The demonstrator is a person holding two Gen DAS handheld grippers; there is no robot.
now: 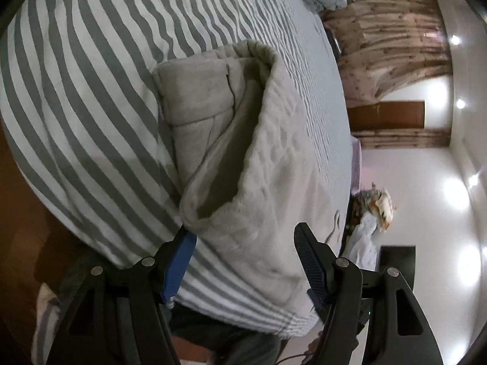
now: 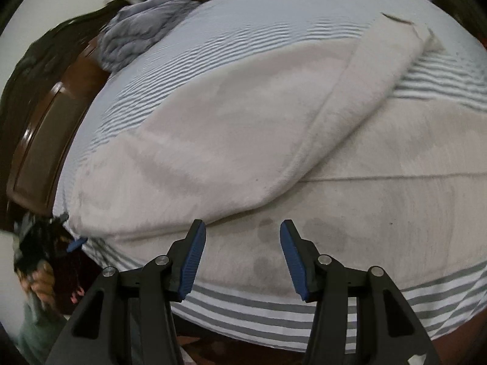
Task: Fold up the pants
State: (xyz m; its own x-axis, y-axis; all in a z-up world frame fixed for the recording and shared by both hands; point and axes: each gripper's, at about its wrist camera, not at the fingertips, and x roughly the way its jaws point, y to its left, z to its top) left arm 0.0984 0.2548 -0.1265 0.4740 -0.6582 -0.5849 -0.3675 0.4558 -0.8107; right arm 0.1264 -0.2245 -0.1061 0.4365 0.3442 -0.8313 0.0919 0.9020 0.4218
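Now both tilt downward, jaws apart and empty: left hand-held gripper, right hand-held gripper, over folded pants.

I'm over a bed w/ grey-and-white striped cover, a crumpled grey-blue quilt bunched at its far end by a dark brown wooden headboard. Beyond the bed: patterned brown/beige curtains, white walls and a glossy white surface w/ bright round light spots. Brown floor at bed's near edge.
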